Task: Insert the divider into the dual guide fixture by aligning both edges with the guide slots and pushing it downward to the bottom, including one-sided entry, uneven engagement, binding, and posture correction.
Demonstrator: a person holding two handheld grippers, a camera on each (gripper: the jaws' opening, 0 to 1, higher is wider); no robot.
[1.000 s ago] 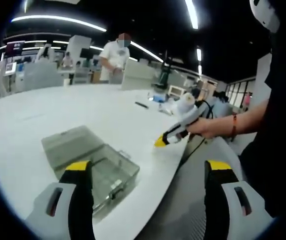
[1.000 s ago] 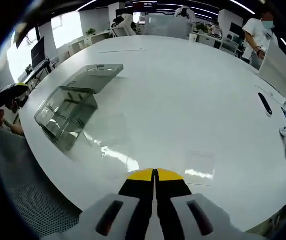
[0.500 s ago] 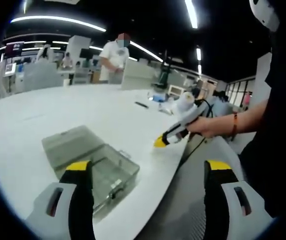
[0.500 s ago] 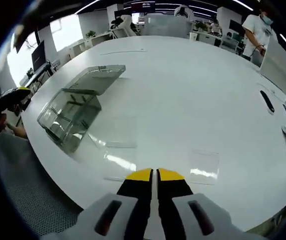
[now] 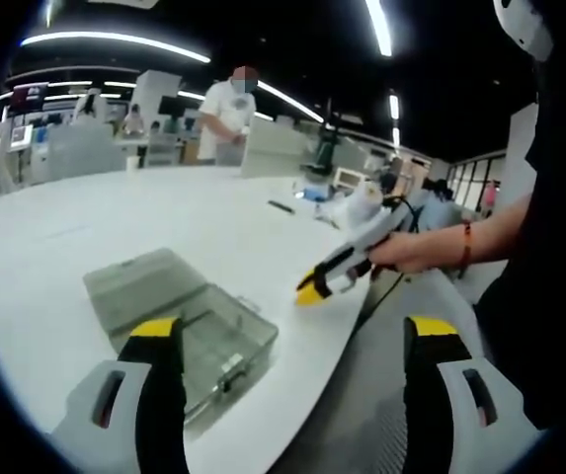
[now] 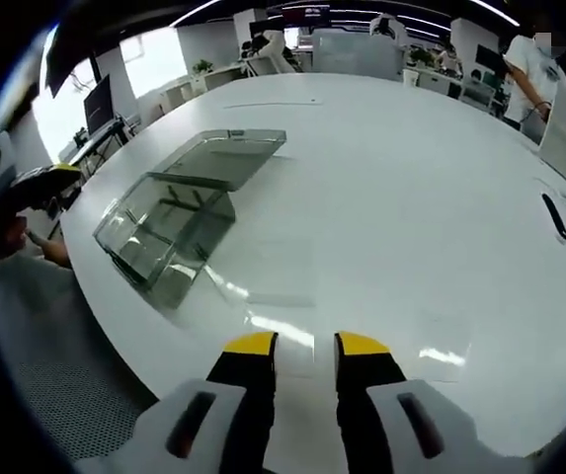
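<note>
my left gripper (image 5: 292, 341) has its jaws wide apart at the bottom of the left gripper view, above the clear fixture box (image 5: 189, 326) on the white worktop (image 5: 115, 222). my right gripper (image 6: 302, 346) shows jaws slightly apart, nothing between them; a clear divider sheet (image 6: 445, 341) lies flat at lower right.

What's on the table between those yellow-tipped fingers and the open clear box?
In the right gripper view, a flat clear sheet, likely the divider, lies between the right gripper and the box.
</note>
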